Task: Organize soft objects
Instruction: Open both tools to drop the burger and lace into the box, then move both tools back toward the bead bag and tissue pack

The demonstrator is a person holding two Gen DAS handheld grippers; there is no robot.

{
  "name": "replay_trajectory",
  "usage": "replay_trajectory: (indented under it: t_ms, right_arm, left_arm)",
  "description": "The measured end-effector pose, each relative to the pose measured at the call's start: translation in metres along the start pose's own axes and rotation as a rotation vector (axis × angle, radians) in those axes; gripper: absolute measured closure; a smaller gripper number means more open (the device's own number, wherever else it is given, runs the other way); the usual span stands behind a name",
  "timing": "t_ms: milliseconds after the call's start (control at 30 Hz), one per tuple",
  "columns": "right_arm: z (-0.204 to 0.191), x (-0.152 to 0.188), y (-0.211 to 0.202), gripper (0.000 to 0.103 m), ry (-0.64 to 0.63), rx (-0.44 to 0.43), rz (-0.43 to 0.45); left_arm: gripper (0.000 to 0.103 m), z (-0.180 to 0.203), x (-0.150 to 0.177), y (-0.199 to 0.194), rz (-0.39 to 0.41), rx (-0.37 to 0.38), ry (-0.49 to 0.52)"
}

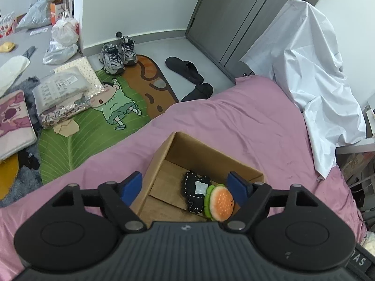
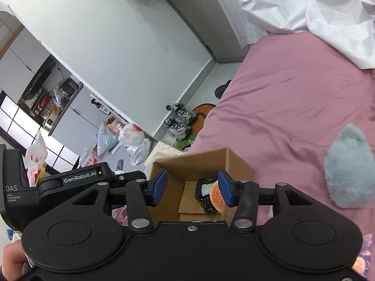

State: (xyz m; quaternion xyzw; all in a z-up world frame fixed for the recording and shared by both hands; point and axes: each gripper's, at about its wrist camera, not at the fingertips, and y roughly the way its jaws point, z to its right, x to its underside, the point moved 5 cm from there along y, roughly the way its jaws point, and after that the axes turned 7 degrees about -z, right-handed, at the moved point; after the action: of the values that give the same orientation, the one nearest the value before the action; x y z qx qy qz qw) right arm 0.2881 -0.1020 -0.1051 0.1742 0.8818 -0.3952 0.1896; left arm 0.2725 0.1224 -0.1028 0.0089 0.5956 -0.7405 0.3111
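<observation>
A cardboard box (image 1: 211,161) sits open on the pink bedspread (image 1: 246,117), near the bed's floor-side edge; inside it lie two soft toys, a black stitched plush (image 1: 195,194) and a burger plush (image 1: 221,202), touching each other against the box's right wall. The left claw (image 1: 185,186) hovers over the box with its blue pads spread wide, one over the left wall and one beside the burger plush, holding nothing; the right claw (image 2: 192,188) also stands open and empty above the same box (image 2: 201,161), its pads either side of the toys (image 2: 214,195). A grey fluffy plush (image 2: 349,171) lies on the bedspread (image 2: 293,107) to the right of the box, apart from it; a white sheet (image 1: 314,75) is draped over something beyond the bed; on the floor are sneakers (image 1: 118,55), black slippers (image 1: 189,77) and a cartoon rug (image 1: 98,117).
</observation>
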Motion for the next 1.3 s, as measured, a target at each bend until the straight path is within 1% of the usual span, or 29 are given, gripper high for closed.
replay_trajectory:
  t_ms: [200,367,467,600,667,933,1100,1300]
  right_arm:
    - [0.005,0.004,-0.022,0.046,-0.005,0.028,-0.006]
    - [0.008,0.003,-0.042,0.031,-0.008,0.055,0.015]
    - [0.013,0.002,-0.055,0.023,0.0,0.061,0.037]
    - [0.022,0.002,-0.074,0.021,0.02,0.078,0.058]
    - [0.028,0.003,-0.083,0.017,0.024,0.091,0.066]
    - [0.051,0.009,-0.115,0.015,0.051,0.137,0.088]
    - [0.066,0.017,-0.127,0.014,0.077,0.163,0.087]
    - [0.082,0.027,-0.131,0.014,0.116,0.178,0.069]
  left_arm:
    - [0.018,0.009,0.01,-0.01,0.005,-0.012,0.038]
    - [0.011,0.018,0.018,-0.021,0.014,-0.011,0.067]
    - [0.009,0.027,0.022,-0.028,0.02,-0.006,0.089]
    - [0.009,0.037,0.029,-0.035,0.017,0.004,0.122]
    - [0.009,0.042,0.032,-0.038,0.014,0.01,0.134]
    - [0.009,0.064,0.048,-0.042,-0.003,0.037,0.186]
    - [0.009,0.075,0.06,-0.039,-0.025,0.058,0.203]
    - [0.009,0.088,0.072,-0.035,-0.042,0.077,0.23]
